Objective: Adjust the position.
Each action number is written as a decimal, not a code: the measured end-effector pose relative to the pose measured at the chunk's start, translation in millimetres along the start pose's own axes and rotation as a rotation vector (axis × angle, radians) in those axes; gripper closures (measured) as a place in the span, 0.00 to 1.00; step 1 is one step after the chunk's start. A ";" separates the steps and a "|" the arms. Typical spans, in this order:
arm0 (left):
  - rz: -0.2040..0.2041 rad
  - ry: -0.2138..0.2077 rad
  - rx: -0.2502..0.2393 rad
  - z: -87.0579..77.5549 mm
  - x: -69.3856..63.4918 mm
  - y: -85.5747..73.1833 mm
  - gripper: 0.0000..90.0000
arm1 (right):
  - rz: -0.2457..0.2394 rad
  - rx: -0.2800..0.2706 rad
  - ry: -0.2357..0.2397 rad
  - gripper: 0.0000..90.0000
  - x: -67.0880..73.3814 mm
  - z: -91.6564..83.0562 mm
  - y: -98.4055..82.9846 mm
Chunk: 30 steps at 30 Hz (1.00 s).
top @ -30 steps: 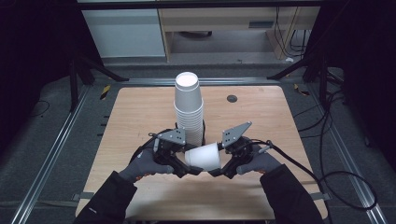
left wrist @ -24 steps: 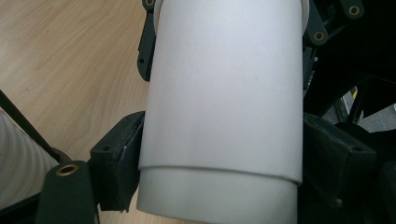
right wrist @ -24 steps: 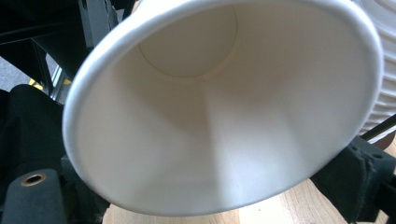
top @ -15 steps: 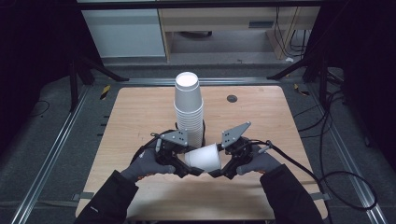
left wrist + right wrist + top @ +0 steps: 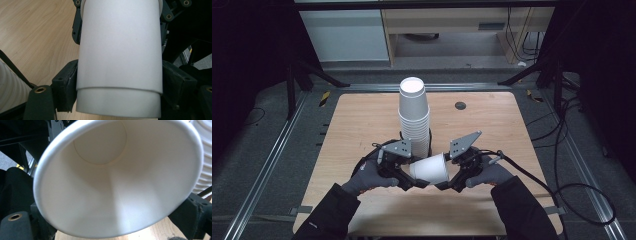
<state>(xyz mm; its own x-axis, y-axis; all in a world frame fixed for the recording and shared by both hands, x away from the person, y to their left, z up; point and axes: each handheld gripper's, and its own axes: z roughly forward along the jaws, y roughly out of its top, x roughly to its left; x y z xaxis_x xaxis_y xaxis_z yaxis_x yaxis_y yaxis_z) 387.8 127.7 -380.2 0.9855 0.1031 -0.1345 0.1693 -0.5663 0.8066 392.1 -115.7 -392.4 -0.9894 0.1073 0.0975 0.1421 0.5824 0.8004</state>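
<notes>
White paper cups (image 5: pixel 429 169) — two nested, the inner one's base projecting past the outer one's in the left gripper view — lie on their side above the wooden table (image 5: pixel 492 130), held between the two grippers near the table's near edge. The left gripper (image 5: pixel 408 181) has its jaws on the base end; they have just been closing, and in the left gripper view the black pads (image 5: pixel 67 85) sit against both flanks of the cup wall. The right gripper (image 5: pixel 446 184) stands at the mouth end; its jaws have just been opening, and whether they still press on the rim cannot be told. The right gripper view looks straight into the open mouth (image 5: pixel 117 177), down to the round base.

Just behind the grippers stands an upright stack of cups (image 5: pixel 414 117), its ribbed rims showing — near the held cups, though whether they touch cannot be told. Bare tabletop lies to either side and beyond the stack, up to the far edge, where a small dark disc (image 5: pixel 460 105) sits. Aluminium rails (image 5: pixel 277 145) border the table.

Cup walls are smooth, matt and tapered; the table is pale wood grain with rounded corners.
</notes>
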 end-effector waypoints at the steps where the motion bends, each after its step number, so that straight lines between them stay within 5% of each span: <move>1: 0.000 0.000 -0.005 -0.4 -0.2 0.1 0.26 | 0.002 -0.005 0.003 0.12 0.2 -0.4 0.1; 21: -0.052 0.035 -0.139 -36.6 3.2 -20.6 0.26 | 0.036 -0.152 -0.116 0.02 9.1 -33.3 6.5; 30: -0.050 0.021 -0.172 -32.1 3.4 -20.6 0.26 | 0.052 -0.209 -0.133 0.04 11.3 -34.6 3.4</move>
<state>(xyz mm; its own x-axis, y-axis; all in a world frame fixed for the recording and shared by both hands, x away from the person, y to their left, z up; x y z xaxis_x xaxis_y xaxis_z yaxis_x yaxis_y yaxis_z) 387.5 165.9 -378.8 0.9752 0.1454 -0.1669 0.2130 -0.4116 0.8861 380.3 -140.5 -368.1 -0.9666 0.2454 0.0741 0.1696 0.3956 0.9026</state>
